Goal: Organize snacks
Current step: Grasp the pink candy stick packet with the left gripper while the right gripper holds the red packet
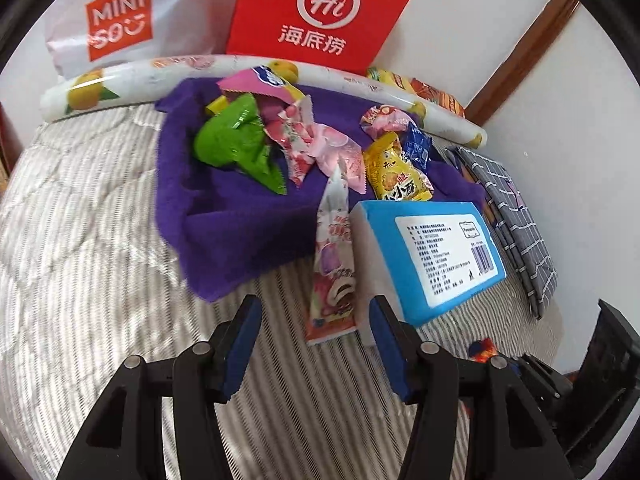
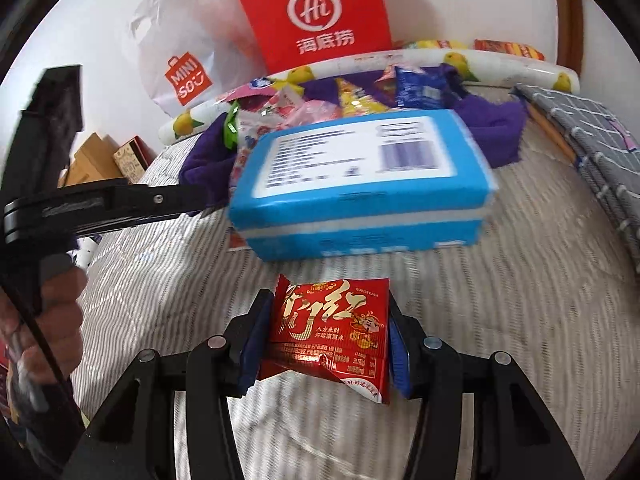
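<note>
My right gripper [image 2: 328, 332] is shut on a red snack packet [image 2: 332, 320], both blue pads pressed on its sides, above the striped bed cover [image 2: 480, 320]. Just beyond it lies a blue box [image 2: 360, 184] with a white label. My left gripper [image 1: 316, 312] stands open over the near end of a long pink snack packet [image 1: 334, 256] beside that blue box [image 1: 432, 248]; its pads do not press on the packet. Behind, a purple towel [image 1: 224, 208] holds a pile of snacks: a green packet [image 1: 236, 140], a yellow one [image 1: 400, 172], a blue one [image 1: 418, 148].
A roll printed with oranges [image 1: 120, 88] lies along the wall, with a red paper bag [image 1: 324, 12] and a white shopping bag [image 1: 116, 20] behind it. A grey checked cloth [image 1: 516, 216] lies on the right. Cardboard boxes [image 2: 100, 156] stand off the bed's left side.
</note>
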